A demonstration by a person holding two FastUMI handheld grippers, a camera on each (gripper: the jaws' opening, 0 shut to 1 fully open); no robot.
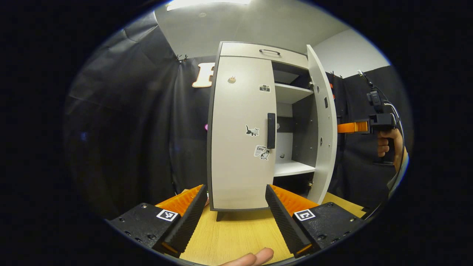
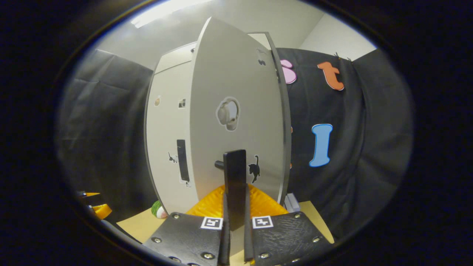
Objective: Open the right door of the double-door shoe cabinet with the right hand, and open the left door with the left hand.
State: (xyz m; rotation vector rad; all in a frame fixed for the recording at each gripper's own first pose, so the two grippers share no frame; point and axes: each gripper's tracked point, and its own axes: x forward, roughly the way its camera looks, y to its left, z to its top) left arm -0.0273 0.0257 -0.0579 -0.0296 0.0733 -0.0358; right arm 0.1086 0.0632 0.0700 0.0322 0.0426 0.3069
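Right gripper (image 2: 235, 225) is clamped on the right door's black handle (image 2: 235, 177), bottom centre of its view, and that right door (image 1: 322, 122) stands swung open. My left gripper (image 1: 236, 218) hangs wide apart at the bottom, just short of the closed left door (image 1: 240, 133) mid-frame.

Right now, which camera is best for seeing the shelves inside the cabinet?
The left gripper view: the right door stands open, so the shelves show inside. In the right gripper view that door's front blocks the inside.
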